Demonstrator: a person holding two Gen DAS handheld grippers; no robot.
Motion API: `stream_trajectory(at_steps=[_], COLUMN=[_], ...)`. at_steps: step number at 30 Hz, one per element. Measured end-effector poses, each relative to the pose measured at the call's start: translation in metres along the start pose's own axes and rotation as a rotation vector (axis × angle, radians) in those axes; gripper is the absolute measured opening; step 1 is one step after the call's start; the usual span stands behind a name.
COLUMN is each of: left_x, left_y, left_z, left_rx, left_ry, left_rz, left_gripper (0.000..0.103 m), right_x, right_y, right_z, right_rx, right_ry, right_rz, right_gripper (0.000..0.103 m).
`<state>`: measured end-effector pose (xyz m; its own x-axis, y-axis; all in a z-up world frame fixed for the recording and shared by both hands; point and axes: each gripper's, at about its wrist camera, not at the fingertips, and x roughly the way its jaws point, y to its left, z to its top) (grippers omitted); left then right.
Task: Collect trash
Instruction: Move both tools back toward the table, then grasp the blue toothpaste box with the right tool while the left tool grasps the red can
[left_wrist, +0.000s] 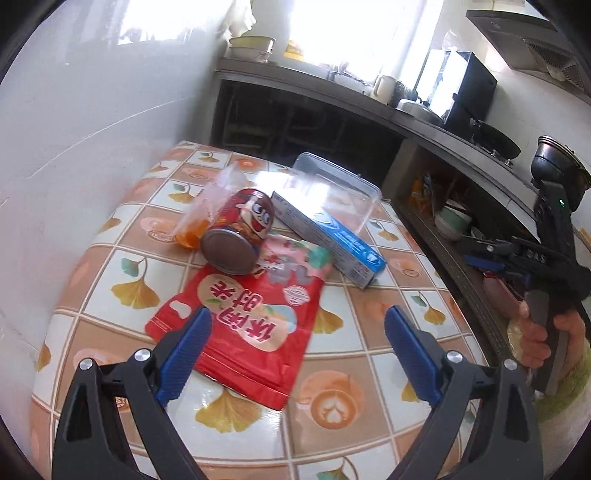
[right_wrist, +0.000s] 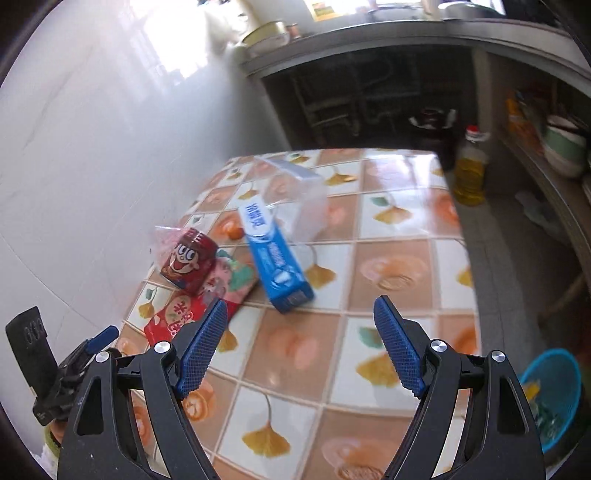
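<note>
Both grippers (left_wrist: 297, 325) (right_wrist: 301, 317) spread, empty | clear bag (left_wrist: 210, 206) half-hidden behind can (left_wrist: 240, 236)

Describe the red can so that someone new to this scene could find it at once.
On the tiled-pattern table by the white wall lies a small heap of litter. The red can lies on its side atop the red snack bag, left of the blue box; it alone is round, with a cartoon face.
</note>
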<state>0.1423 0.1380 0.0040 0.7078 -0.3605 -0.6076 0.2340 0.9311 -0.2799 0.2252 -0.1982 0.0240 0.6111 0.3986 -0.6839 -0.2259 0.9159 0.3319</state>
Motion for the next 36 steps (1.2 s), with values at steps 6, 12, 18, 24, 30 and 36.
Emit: stream_trajectory(at_steps=[6,12,18,24,30,36], left_x=[0.007,0.014,0.019,0.018,0.022,0.037], left_y=[0.017,0.036,0.054,0.058,0.052,0.042], left_z=[-0.007,-0.009,0.0,0.013,0.035,0.051], left_rx=[-0.01,-0.05,-0.093,-0.105,-0.099,-0.063], left_ry=[0.029,0.049,0.048,0.032,0.011,0.047], left_rz=[-0.001,0.005,0.02,-0.011,-0.053,-0.069], left_gripper=[0.092,0.092,0.092,0.086,0.076,0.074], right_x=[0.074,0.126,0.143,0.153,0.152,0.133], right_y=[0.022,0.023,0.026,0.028,0.028,0.03], right_z=[0.022,0.041,0.039,0.036,0.033,0.018], right_rx=[-0.121,-0.163,-0.193,-0.201,-0.193,-0.206], right_ry=[0.112,0.22,0.283,0.324,0.326,0.313], right_rz=[-0.024,-0.052,-0.059,-0.067,-0.078,-0.116], right_gripper=[0.078,0.078,0.071,0.055,0.047,0.046])
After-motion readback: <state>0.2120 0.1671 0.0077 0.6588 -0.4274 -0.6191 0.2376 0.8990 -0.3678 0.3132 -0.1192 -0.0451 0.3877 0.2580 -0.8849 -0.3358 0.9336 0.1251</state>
